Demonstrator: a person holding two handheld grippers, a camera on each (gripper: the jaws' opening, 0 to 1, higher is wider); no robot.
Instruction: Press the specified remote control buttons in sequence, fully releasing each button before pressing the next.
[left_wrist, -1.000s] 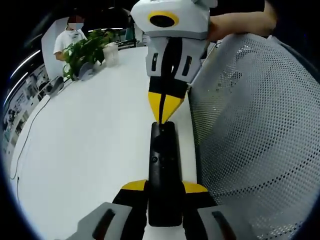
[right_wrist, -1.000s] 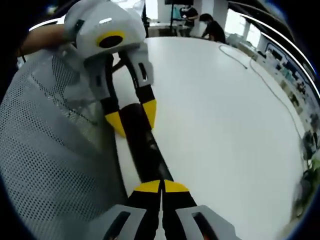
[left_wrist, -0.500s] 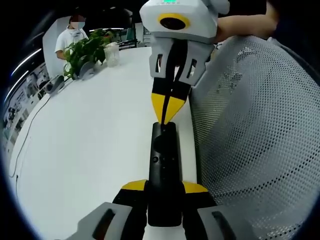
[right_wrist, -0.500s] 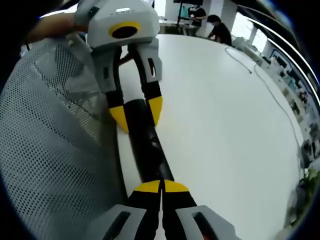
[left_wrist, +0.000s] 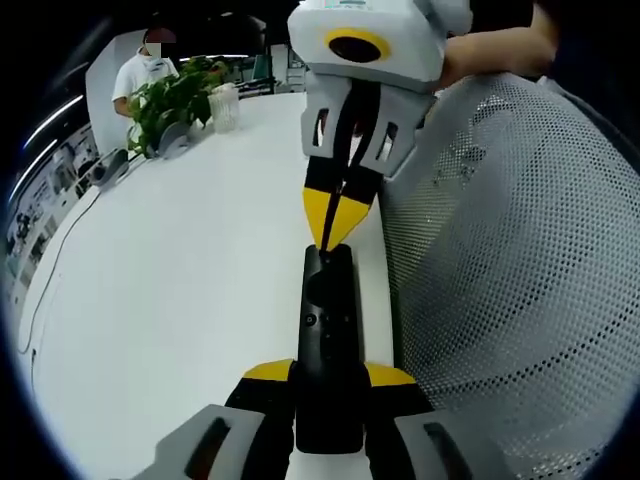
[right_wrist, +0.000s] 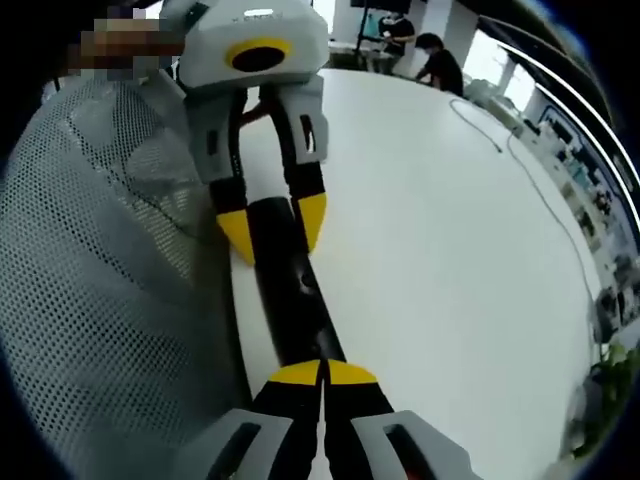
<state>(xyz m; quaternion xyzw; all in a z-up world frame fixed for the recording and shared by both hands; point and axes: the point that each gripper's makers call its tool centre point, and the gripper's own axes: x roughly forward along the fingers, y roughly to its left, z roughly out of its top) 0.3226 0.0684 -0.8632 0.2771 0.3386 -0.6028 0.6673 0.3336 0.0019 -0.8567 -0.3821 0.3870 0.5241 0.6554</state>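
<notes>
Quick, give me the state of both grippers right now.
Left gripper: shut on the black remote control, holding its near end.
Right gripper: jaws closed together, tips at the remote's far end.

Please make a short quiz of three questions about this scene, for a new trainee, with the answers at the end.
1. True or false: the left gripper clamps the black remote.
2. The right gripper tips are: A) wide apart, B) closed to a point at the remote's far end.
3. Fill in: the remote lies on the white ____, beside a mesh chair back.

Key: 1 true; 2 B; 3 table.
</notes>
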